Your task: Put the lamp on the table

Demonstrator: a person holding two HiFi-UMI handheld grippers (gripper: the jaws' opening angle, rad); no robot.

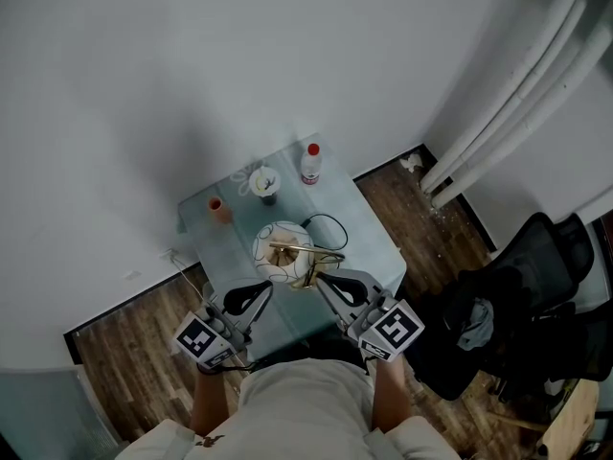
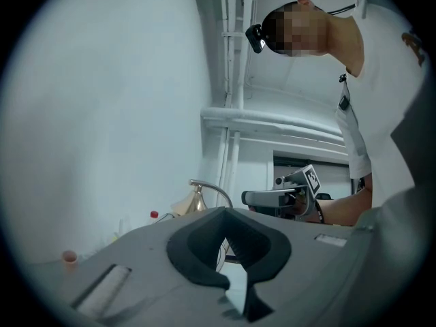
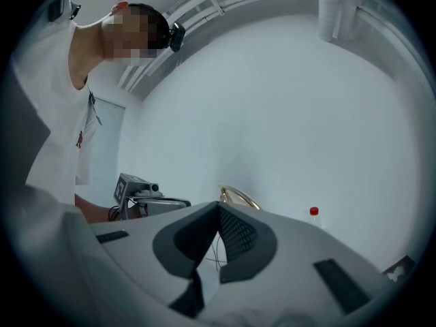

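We see the lamp [image 1: 283,252] resting on a glass table [image 1: 372,242] against a white wall [image 1: 192,65], above wood floor [image 1: 134,362]. The left gripper [image 1: 262,291] and right gripper [image 1: 322,282] have their jaws closed and empty.

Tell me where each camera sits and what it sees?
Head view: on the person's head, looking steeply down at the table with the lamp; shows both forearms, the left gripper and right gripper.
Left gripper view: on the left gripper, looking along its shut jaws past the lamp; shows the right gripper and the person's shirt.
Right gripper view: on the right gripper, looking along its shut jaws toward the wall; shows the left gripper.
Shared: both gripper views catch the lamp's brass arm and the red-capped bottle.
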